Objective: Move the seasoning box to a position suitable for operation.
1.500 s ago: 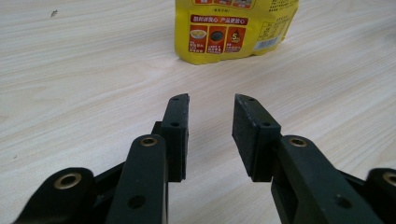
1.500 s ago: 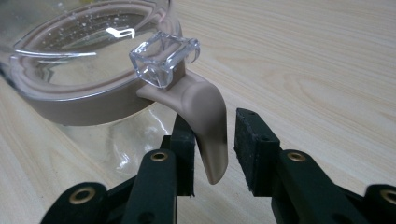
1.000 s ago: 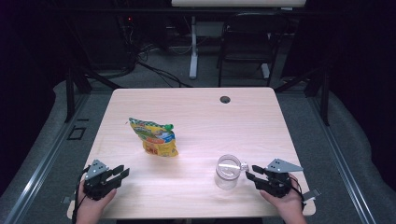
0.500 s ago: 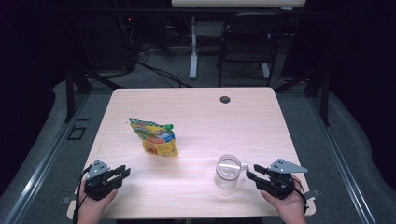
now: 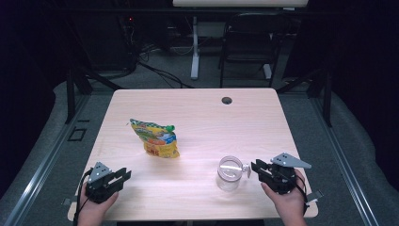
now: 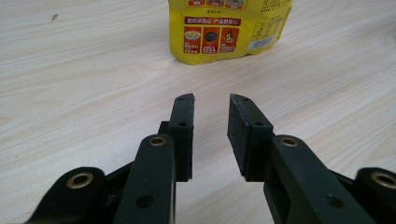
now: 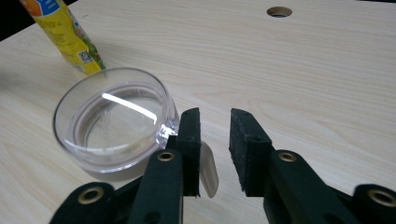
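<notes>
A clear glass mug (image 5: 229, 172) (image 7: 112, 126) stands near the table's front right. My right gripper (image 5: 254, 166) (image 7: 215, 114) points at it from the right. Its jaws have just been closing, and the mug's clear handle (image 7: 208, 175) lies between them against the left jaw. The right pad is still off the handle, so the gripper is open. A yellow snack bag (image 5: 155, 139) (image 6: 229, 28) (image 7: 65, 37) lies left of centre. At the front left, my left gripper (image 5: 124, 174) (image 6: 212, 100) rests low, aimed at the bag. Its jaws have narrowed slightly and are open on nothing.
The light wooden table (image 5: 202, 122) has a round cable hole (image 5: 227, 100) (image 7: 279, 11) near its far edge. Beyond the table are a dark chair (image 5: 244, 42), a desk leg and cables on the floor.
My right gripper has lifted a little beside the mug's handle and its jaws stand narrower. The left hand, the bag and the mug have stayed put.
</notes>
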The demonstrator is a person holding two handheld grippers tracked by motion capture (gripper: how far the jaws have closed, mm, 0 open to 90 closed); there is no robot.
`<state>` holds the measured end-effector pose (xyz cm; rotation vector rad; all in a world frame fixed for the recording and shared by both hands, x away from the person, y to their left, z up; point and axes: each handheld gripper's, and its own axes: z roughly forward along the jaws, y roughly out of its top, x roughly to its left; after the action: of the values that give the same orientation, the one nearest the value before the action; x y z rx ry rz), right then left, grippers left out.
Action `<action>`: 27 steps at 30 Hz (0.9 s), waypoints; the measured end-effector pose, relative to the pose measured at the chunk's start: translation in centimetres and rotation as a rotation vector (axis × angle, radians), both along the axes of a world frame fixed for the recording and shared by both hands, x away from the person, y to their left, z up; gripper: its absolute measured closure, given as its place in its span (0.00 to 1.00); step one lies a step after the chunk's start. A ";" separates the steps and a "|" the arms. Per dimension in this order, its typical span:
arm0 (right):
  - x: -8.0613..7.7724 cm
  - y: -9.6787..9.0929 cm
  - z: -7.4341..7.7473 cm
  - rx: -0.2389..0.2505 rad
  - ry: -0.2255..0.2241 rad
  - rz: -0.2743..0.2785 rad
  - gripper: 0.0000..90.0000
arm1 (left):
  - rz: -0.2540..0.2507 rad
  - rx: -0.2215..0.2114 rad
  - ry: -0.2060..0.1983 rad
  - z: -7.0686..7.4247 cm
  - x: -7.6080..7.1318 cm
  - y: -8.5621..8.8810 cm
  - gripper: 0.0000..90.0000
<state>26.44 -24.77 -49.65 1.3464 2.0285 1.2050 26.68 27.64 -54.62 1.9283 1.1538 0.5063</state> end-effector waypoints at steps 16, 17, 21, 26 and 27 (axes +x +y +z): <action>0.9 1.4 0.1 0.108 0.094 -0.013 0.92 | -0.007 0.003 0.008 -0.1 0.0 -0.1 0.78; 0.9 1.4 0.0 0.112 0.094 -0.012 0.92 | -0.007 0.001 0.008 -0.1 0.0 -0.2 0.78; 1.0 1.5 -0.1 0.136 0.105 -0.001 0.92 | -0.014 0.012 0.010 -0.1 0.0 -0.3 0.78; 1.4 2.7 0.1 0.116 0.109 0.027 0.92 | -0.019 0.009 0.005 0.0 0.0 -0.6 0.78; 1.6 2.9 0.2 0.104 0.112 0.033 0.93 | -0.026 0.008 0.004 0.1 0.0 -0.7 0.78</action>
<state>28.00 -21.84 -49.47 1.4652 2.0980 1.2920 26.66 26.97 -54.55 1.9490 1.1295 0.4938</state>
